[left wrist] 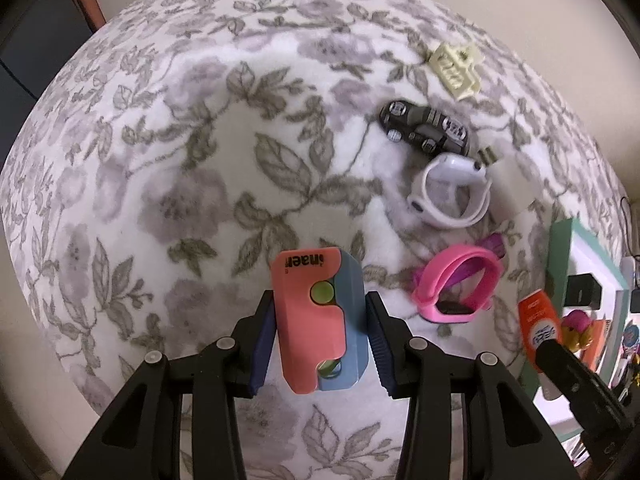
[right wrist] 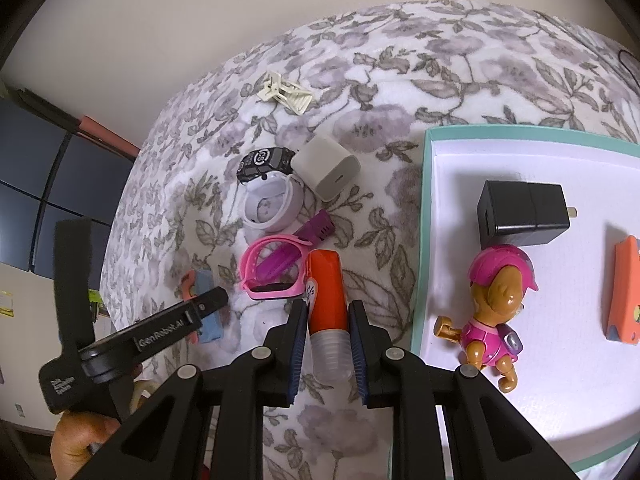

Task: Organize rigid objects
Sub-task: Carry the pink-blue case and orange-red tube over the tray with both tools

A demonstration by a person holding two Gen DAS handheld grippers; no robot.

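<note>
My left gripper (left wrist: 320,320) is shut on a pink-and-blue plastic block (left wrist: 316,328) with a green button, held upright just above the floral blanket (left wrist: 180,184). The right wrist view shows the same gripper (right wrist: 208,306) at the lower left with that block (right wrist: 202,286). My right gripper (right wrist: 327,308) is shut on an orange tube with a clear cap (right wrist: 326,296), hovering left of a teal-rimmed white box (right wrist: 423,208). In the box lie a black charger (right wrist: 522,216), a pink puppy figure (right wrist: 496,304) and an orange block (right wrist: 624,288).
Loose on the blanket lie a cream clip (left wrist: 456,66), a black toy car (left wrist: 424,124), a white watch (left wrist: 452,188), a pink watch (left wrist: 456,284) over a purple strap, and a white charger (right wrist: 326,168). A hand (right wrist: 80,436) holds the left gripper.
</note>
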